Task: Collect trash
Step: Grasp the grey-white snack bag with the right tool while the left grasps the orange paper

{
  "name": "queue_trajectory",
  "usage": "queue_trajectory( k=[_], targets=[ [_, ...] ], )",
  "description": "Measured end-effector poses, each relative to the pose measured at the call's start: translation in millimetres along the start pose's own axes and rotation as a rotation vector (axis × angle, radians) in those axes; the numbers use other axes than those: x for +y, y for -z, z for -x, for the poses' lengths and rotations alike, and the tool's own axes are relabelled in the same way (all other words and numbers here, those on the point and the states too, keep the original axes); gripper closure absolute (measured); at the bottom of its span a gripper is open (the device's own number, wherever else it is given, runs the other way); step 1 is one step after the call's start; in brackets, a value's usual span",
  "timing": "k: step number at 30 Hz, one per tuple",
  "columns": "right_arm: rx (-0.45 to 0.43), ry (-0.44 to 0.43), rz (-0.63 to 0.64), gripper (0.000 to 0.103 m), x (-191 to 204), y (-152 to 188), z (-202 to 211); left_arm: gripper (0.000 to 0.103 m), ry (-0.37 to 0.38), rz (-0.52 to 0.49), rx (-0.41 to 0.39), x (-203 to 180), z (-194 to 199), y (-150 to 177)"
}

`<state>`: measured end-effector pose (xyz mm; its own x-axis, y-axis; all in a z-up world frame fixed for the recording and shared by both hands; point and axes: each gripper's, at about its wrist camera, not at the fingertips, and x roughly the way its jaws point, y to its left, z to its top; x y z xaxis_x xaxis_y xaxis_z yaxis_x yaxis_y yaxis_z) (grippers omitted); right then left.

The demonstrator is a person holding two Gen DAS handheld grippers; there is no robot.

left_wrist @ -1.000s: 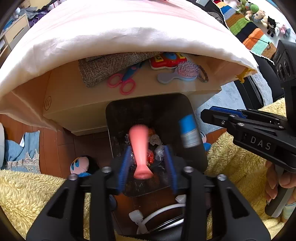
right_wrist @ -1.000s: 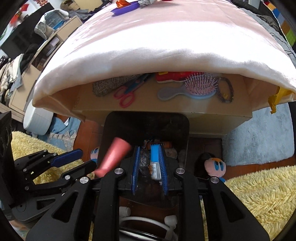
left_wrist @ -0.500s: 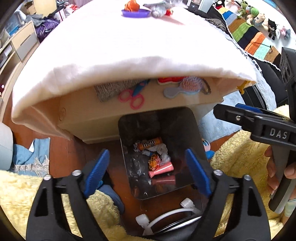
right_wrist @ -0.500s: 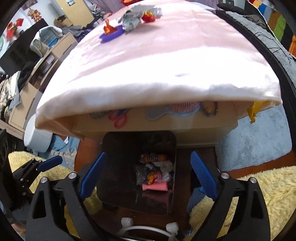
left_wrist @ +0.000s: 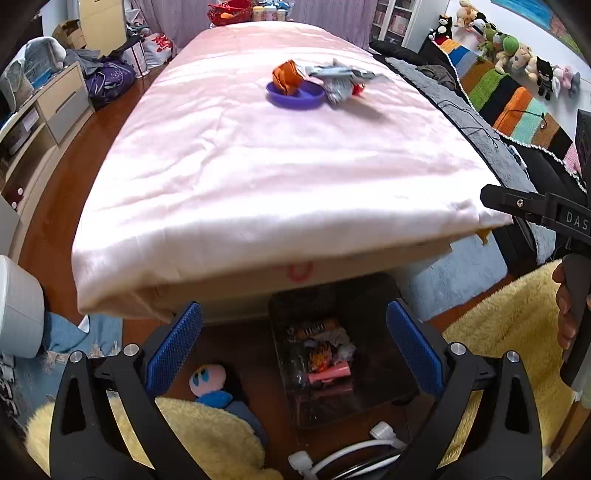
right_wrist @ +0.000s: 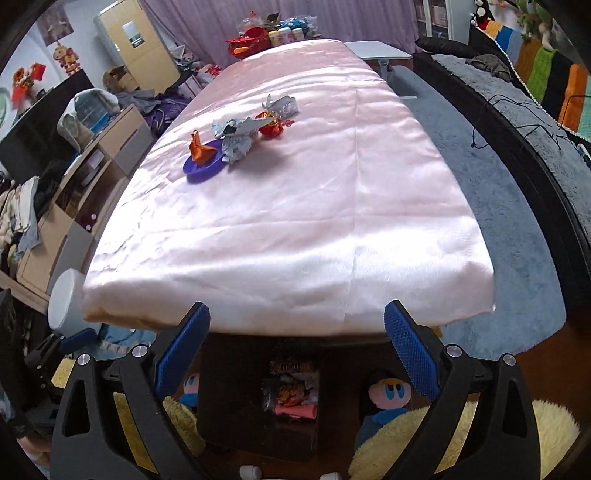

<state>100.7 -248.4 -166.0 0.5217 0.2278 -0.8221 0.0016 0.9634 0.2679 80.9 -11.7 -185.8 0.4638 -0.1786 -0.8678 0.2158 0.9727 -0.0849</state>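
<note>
A long table draped in a pale pink cloth fills the middle of the room; the floor beneath is reddish-brown wood, with a grey-blue rug along one side and a shaggy yellow rug nearer the camera; purple curtains hang at the far wall; a low wooden drawer unit stands on one side; a dark sofa with a striped knitted blanket lines the other, soft toys above it.

You face a long table under a pink cloth. Toward its far end a purple dish holds an orange wrapper; crumpled grey wrappers lie just beside it, a red one behind them.
</note>
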Motion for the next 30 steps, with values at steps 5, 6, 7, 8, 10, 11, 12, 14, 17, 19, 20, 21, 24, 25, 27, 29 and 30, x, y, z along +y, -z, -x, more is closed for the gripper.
queue_trajectory(
  k=[5,6,7,8,10,11,12,14,17,19,20,21,24,25,27,29,30],
  targets=[
    [-0.017,0.013,0.019,0.007,1.2,-28.2,-4.7,0.008,-0.044,0.007,-0.035,11.6,2.9,-30.7],
    [-0.02,0.015,0.024,0.007,2.1,-33.5,-6.1,0.008,-0.048,0.007,-0.039,13.3,2.8,-37.0],
    [-0.022,0.016,0.03,0.007,3.4,-37.9,-8.2,0.008,-0.053,0.006,-0.044,14.6,2.4,-43.5],
    [-0.022,0.017,0.039,0.007,5.3,-43.3,-11.3,0.008,-0.057,0.003,-0.047,16.0,2.0,-49.7],
    [-0.02,0.017,0.054,0.007,9.6,-51.4,-16.9,0.008,-0.066,-0.004,-0.053,18.3,-0.3,-62.8],
    [-0.019,0.014,0.061,0.007,11.8,-55.6,-19.7,0.008,-0.068,-0.007,-0.056,19.3,-1.5,-69.1],
    [-0.018,0.008,0.069,0.007,14.4,-60.9,-22.6,0.008,-0.071,-0.009,-0.057,20.2,-3.3,-74.8],
    [-0.02,-0.004,0.079,0.007,19.0,-72.3,-27.6,0.008,-0.077,-0.01,-0.059,23.1,-6.8,-86.3],
    [-0.027,-0.013,0.087,0.007,24.8,-90.2,-35.9,0.008,-0.079,-0.004,-0.06,28.7,-12.5,-104.4],
    [-0.032,-0.019,0.085,0.007,26.6,-103.5,-43.2,0.008,-0.081,-0.008,-0.062,32.2,-16.4,-116.8],
    [-0.035,-0.027,0.084,0.007,27.6,-110.7,-47.0,0.008,-0.084,-0.01,-0.063,33.8,-18.9,-123.3],
    [-0.039,-0.036,0.083,0.007,28.6,-117.9,-50.7,0.008,-0.089,-0.011,-0.065,35.1,-21.3,-129.3],
    [-0.055,-0.064,0.086,0.008,31.6,-138.1,-60.6,0.008,-0.099,-0.01,-0.067,38.7,-30.3,-148.6],
    [-0.062,-0.077,0.088,0.011,32.7,-144.0,-63.5,0.008,-0.098,-0.009,-0.068,39.7,-33.6,-155.0],
    [-0.07,-0.093,0.096,0.02,36.1,-154.7,-70.6,0.008,-0.095,-0.008,-0.069,41.4,-40.4,-167.5],
    [-0.061,-0.093,0.113,0.024,40.2,-164.0,-80.6,0.008,-0.092,-0.011,-0.07,40.9,-46.4,-178.1],
    [-0.052,-0.091,0.122,0.024,42.1,-167.2,-86.7,0.008,-0.091,-0.015,-0.069,40.4,-49.5,-183.2]
  ],
)
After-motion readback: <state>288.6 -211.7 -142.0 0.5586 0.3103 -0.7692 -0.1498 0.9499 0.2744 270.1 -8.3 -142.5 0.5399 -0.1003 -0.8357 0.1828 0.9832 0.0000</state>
